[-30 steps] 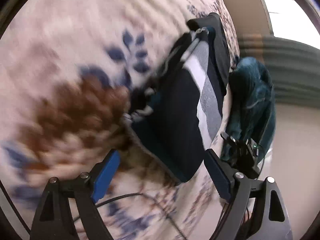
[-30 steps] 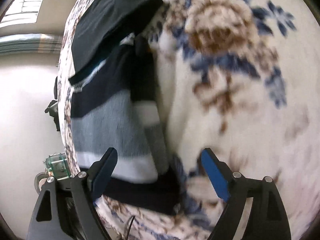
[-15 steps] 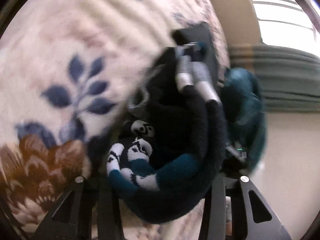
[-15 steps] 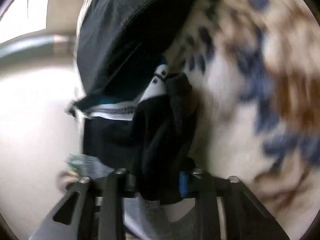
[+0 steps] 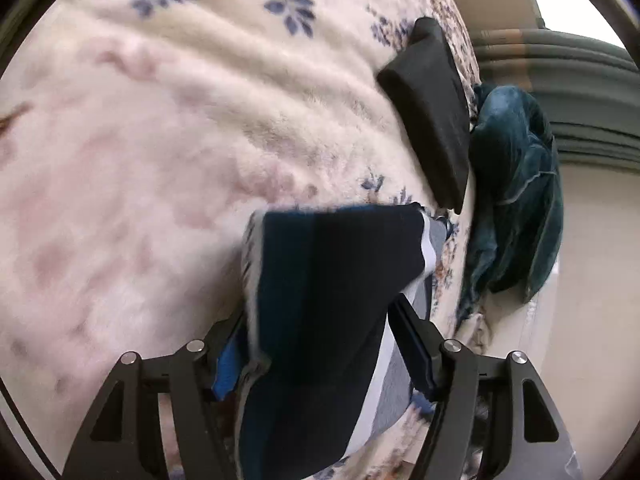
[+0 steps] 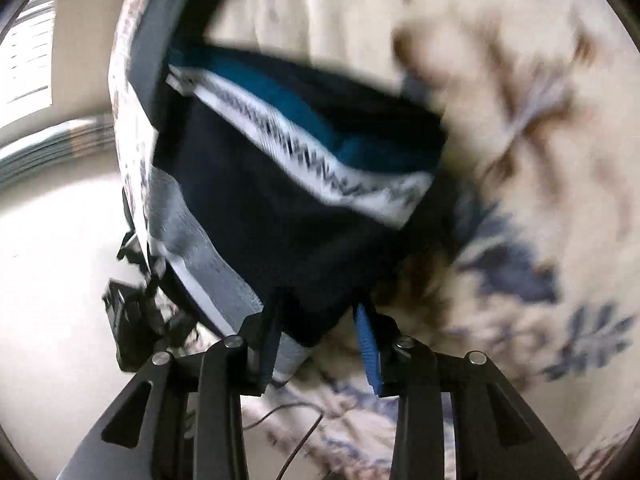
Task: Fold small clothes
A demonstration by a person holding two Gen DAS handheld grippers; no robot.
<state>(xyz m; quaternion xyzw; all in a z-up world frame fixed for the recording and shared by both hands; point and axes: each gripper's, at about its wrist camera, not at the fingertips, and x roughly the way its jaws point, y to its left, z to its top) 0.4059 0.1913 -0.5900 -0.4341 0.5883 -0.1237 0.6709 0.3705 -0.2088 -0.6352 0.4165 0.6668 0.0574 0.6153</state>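
A small striped garment, navy with grey, white and teal bands, lies folded over on the flowered fleece blanket. My left gripper has its fingers either side of a thick fold of it, gripping the cloth. In the right wrist view the same garment shows its patterned white band, and my right gripper is shut on its near navy edge. A folded black garment lies farther back on the blanket, apart from both grippers.
A teal velvet cloth hangs off the bed's right edge. A thin black cable lies on the blanket near my right gripper. A dark device sits below the bed edge. Beyond lie a pale floor and wall.
Both grippers closed on the striped garment and carried its near part over itself, so it now lies folded; the black garment is uncovered and separate in the left view.
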